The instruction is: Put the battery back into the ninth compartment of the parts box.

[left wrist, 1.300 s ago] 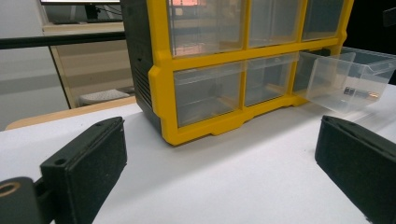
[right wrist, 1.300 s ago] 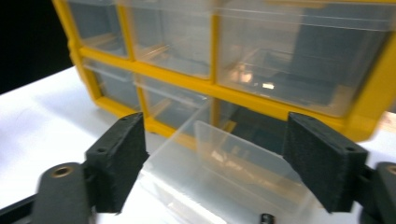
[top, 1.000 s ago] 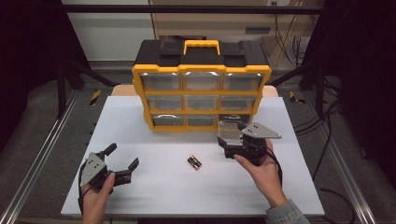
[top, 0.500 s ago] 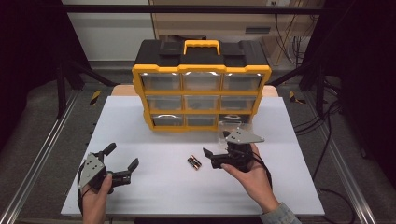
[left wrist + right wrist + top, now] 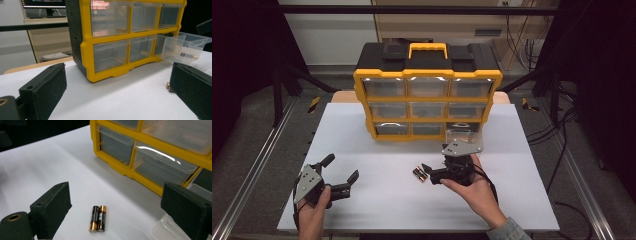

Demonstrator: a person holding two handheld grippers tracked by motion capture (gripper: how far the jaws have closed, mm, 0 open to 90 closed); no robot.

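Two AA batteries (image 5: 419,174) (image 5: 98,218) lie side by side on the white table (image 5: 382,200). My right gripper (image 5: 430,174) (image 5: 118,208) is open just to their right, with its jaws pointing left at them and not touching them. A clear drawer (image 5: 460,135) (image 5: 185,47) is pulled out of the bottom right of the yellow and black organizer (image 5: 428,95) (image 5: 112,37) (image 5: 150,147); a small item lies in it. My left gripper (image 5: 342,168) (image 5: 117,100) rests open at the front left of the table, holding nothing.
The organizer stands at the back middle of the table, with its other clear drawers closed. Metal frame rails (image 5: 247,175) run along both sides of the table, and cables (image 5: 557,140) lie on the floor to the right.
My right gripper has moved left and toward the front, from beside the pulled-out drawer to right next to the batteries. The left gripper has stayed in place.
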